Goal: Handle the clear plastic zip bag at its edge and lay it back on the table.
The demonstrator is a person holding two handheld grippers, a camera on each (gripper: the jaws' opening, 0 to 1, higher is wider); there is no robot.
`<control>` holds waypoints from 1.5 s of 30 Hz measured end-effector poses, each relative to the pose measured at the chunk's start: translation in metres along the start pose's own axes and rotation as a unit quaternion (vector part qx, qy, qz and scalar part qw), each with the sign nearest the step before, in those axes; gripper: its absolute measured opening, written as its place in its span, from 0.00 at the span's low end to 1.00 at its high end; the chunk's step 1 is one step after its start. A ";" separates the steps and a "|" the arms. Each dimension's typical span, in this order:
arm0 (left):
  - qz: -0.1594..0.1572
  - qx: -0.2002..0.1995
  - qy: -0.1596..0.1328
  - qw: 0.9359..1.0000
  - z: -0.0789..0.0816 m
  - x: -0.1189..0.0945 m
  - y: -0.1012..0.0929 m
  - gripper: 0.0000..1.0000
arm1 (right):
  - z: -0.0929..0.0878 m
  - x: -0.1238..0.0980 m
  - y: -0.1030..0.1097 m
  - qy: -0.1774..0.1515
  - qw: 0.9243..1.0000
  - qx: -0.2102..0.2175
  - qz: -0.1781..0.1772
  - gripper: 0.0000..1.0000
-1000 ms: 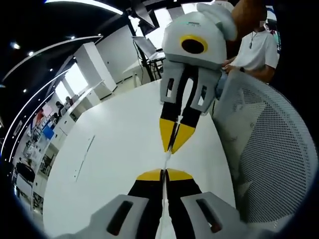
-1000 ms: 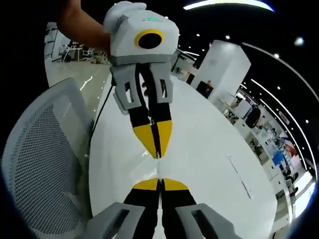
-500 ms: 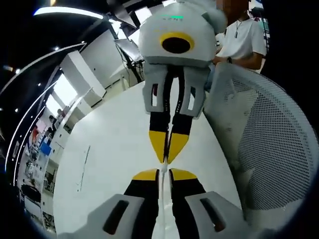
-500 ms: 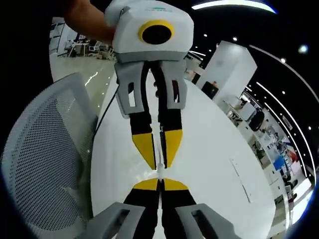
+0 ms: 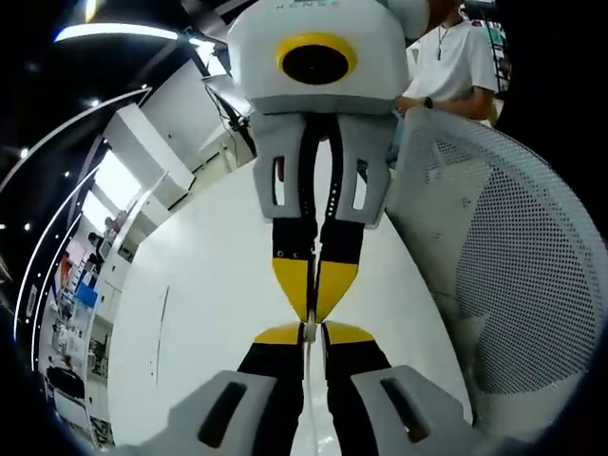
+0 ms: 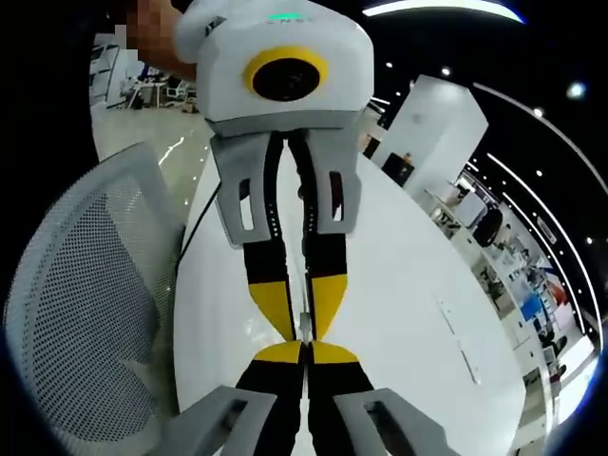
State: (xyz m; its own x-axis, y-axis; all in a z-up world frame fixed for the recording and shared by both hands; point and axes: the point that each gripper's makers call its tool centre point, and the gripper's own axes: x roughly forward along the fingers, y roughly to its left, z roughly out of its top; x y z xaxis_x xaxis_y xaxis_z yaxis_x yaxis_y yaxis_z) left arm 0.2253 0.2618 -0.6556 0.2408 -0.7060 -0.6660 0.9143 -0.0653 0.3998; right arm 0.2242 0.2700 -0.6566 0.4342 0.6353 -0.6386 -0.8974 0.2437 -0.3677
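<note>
A long white table runs through a bright open-plan office, where ceiling light strips curve overhead and white columns stand beyond the far edge. One white mesh chair is drawn up at the table's side, and one person in a white shirt is beyond it in the left gripper view.

In the left gripper view, the left claw rises from the bottom with its yellow-tipped jaws pressed together on a thin clear edge, the clear plastic zip bag, seen edge-on as a pale sliver between the jaws. The right claw comes down from above, tip to tip with it, its jaws narrowed to a slim gap around the same edge.

In the right gripper view the pair appear reversed: the right claw below, jaws drawn tight on the sliver of bag, the left claw above, meeting it nose to nose over the table. The mesh chair stands at left. Two claws, one bag, one chair, one table.
</note>
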 end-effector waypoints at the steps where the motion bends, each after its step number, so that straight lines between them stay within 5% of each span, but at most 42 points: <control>1: 0.001 -0.002 0.001 1.000 0.000 0.000 0.001 0.02 | 0.001 0.000 -0.001 -0.001 1.000 0.004 -0.002 0.00; 45: -0.020 -0.007 -0.004 1.000 -0.006 -0.003 0.000 0.00 | 0.001 0.001 0.001 0.002 1.000 0.015 0.001 0.00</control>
State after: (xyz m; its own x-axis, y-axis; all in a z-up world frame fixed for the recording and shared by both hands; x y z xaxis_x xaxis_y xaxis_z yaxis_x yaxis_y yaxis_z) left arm 0.2261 0.2682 -0.6570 0.2018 -0.7088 -0.6759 0.9273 -0.0838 0.3647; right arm 0.2232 0.2713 -0.6572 0.4323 0.6332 -0.6420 -0.9004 0.2640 -0.3459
